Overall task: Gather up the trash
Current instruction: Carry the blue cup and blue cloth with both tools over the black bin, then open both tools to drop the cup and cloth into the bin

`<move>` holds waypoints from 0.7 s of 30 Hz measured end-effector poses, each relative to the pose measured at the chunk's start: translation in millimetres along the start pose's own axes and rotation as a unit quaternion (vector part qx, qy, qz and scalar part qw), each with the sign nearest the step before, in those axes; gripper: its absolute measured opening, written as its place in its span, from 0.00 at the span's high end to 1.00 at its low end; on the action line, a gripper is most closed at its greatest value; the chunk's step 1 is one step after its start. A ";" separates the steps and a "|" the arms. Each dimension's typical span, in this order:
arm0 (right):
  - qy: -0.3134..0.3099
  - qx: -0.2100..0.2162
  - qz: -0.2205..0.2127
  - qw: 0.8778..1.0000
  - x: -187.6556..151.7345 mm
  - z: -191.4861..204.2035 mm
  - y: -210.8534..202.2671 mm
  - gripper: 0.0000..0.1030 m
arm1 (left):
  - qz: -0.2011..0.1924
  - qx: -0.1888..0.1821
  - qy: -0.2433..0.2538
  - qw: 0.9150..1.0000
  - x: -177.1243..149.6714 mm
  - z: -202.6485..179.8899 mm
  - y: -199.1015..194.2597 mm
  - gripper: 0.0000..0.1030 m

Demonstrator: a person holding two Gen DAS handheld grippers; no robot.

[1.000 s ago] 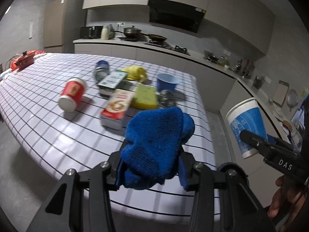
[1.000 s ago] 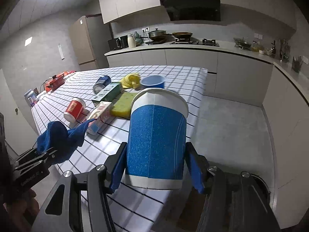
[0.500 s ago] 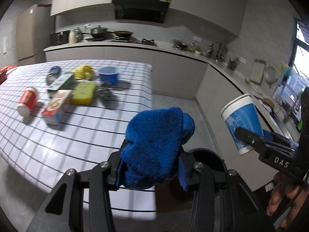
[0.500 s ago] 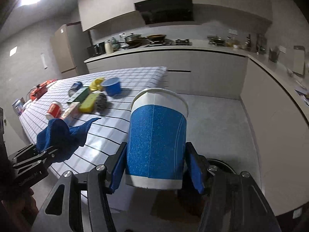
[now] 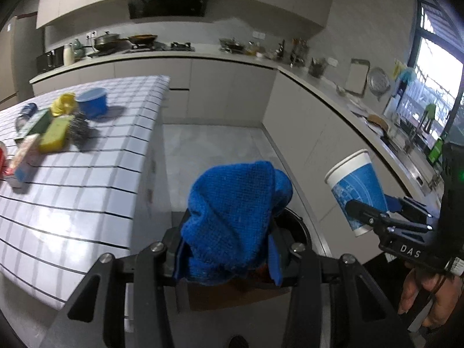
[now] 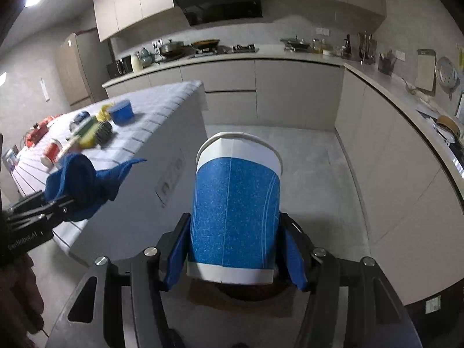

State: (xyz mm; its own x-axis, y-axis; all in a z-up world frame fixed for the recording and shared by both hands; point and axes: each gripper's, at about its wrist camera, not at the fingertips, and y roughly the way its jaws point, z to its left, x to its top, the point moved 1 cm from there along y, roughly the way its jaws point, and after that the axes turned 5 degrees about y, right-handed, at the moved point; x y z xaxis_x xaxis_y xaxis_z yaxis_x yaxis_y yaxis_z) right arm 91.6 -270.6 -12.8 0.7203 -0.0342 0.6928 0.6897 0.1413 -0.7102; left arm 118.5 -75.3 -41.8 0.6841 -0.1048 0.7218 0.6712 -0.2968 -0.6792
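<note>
My left gripper [image 5: 227, 256] is shut on a bunched blue cloth [image 5: 235, 217] and holds it in the air beside the table, above a dark round bin [image 5: 295, 226] on the floor. My right gripper [image 6: 233, 255] is shut on a blue and white paper cup [image 6: 236, 208], upright, above the same bin, whose dark rim [image 6: 249, 295] shows just under the cup. The cup also shows at the right of the left wrist view [image 5: 355, 191], and the cloth at the left of the right wrist view [image 6: 78, 185].
The white checked table [image 5: 87, 174] stands to the left, carrying a blue bowl [image 5: 92, 105], a yellow sponge [image 5: 53, 137], a steel scourer [image 5: 81, 132], cartons and a red cup [image 6: 52, 150]. Brown cardboard [image 5: 232, 295] lies by the bin. Kitchen counters [image 6: 406, 145] run along back and right.
Both grippers have swung right, away from over the table to the floor space beside it. The bin has come into view beneath them. Both still hold the cloth and the cup.
</note>
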 end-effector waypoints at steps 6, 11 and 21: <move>-0.010 0.000 0.024 1.000 -14.1 -27.4 17.4 0.41 | 0.027 -0.006 0.001 1.000 -9.1 -25.1 28.7 0.56; -0.032 0.012 0.049 0.998 -26.7 -42.1 41.1 0.41 | 0.057 -0.008 -0.007 0.998 -18.9 -41.8 55.8 0.56; -0.128 0.045 0.115 0.984 -49.0 -59.3 109.3 0.38 | 0.104 -0.035 -0.036 0.993 -37.1 -63.2 124.1 0.21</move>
State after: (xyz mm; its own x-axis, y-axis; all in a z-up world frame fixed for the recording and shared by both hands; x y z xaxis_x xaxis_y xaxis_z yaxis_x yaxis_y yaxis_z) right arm 136.0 -312.1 -131.8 0.8071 0.2568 0.5317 0.4928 0.2032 -0.8461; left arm 158.4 -168.2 -144.5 0.8261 -0.1029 0.5540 0.4940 -0.3406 -0.7999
